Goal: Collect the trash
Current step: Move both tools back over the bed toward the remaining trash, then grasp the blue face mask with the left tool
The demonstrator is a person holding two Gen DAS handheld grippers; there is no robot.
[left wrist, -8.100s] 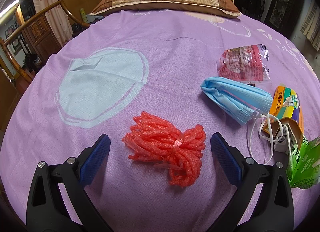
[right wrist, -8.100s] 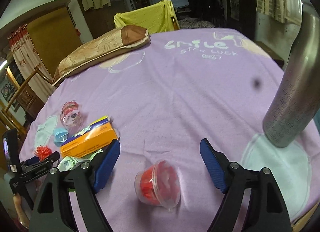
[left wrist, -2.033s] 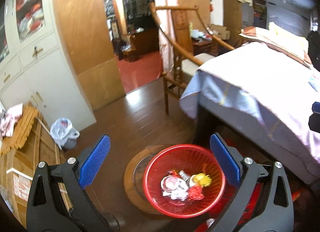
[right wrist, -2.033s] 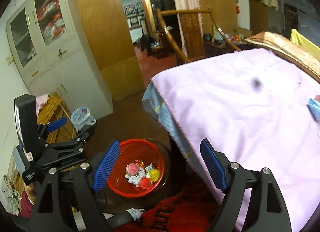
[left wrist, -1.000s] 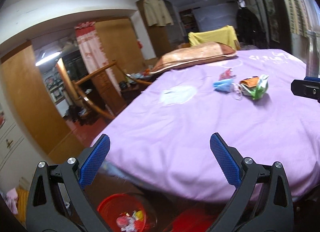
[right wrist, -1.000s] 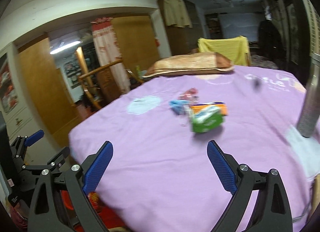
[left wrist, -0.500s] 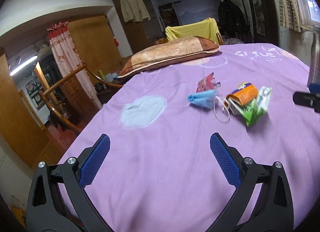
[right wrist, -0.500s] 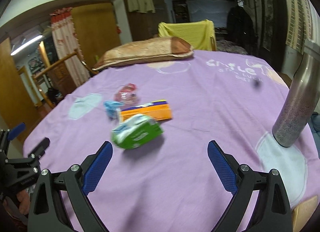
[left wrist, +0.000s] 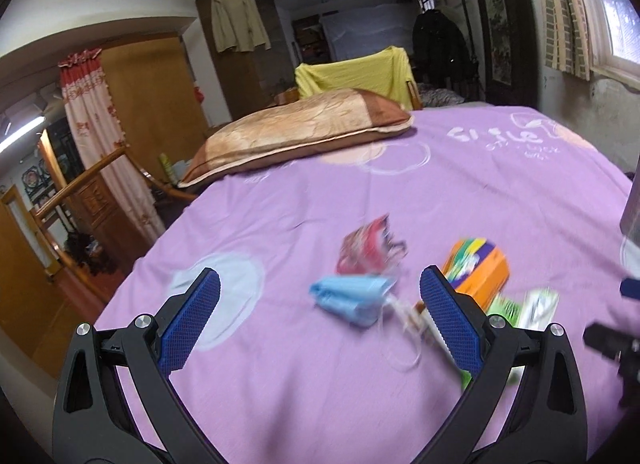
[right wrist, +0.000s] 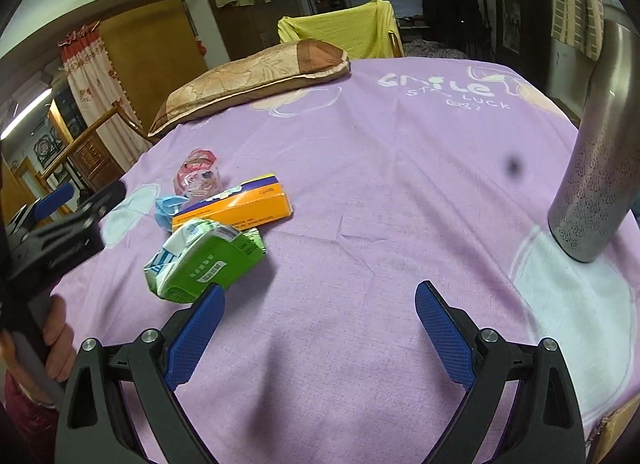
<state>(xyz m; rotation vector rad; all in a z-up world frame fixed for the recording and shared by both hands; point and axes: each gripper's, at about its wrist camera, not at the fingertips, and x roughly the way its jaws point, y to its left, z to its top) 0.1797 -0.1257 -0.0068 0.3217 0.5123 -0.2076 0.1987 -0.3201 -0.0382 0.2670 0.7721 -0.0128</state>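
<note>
The left gripper (left wrist: 320, 328) hangs over the purple sheet (left wrist: 460, 191) with its jaws spread and nothing between them. Just beyond its fingertips, low centre of the left wrist view, lies a blue mask (left wrist: 352, 298), blurred; a red wrapper (left wrist: 366, 250) lies just behind it. At the lower right of that frame an orange box (left wrist: 478, 270) shows, and a green pack (left wrist: 520, 310) is partly hidden by the right finger.

The right wrist view shows the same heap sharply at centre left: the green pack (right wrist: 204, 262) lies nearest, touching the orange box (right wrist: 236, 207) behind it, with the mask (right wrist: 166, 209) and wrapper (right wrist: 198, 177) further back. The right gripper (right wrist: 318, 330) is also spread and empty, its left fingertip just short of the pack. Only this view shows a steel flask (right wrist: 596, 151) standing at the right edge, a hand (right wrist: 56, 348) holding the left gripper at the lower left, and what may be cardboard in the bottom right corner.

A pillow (right wrist: 252, 73) lies along the sheet's far edge. The sheet between heap and flask is bare.
</note>
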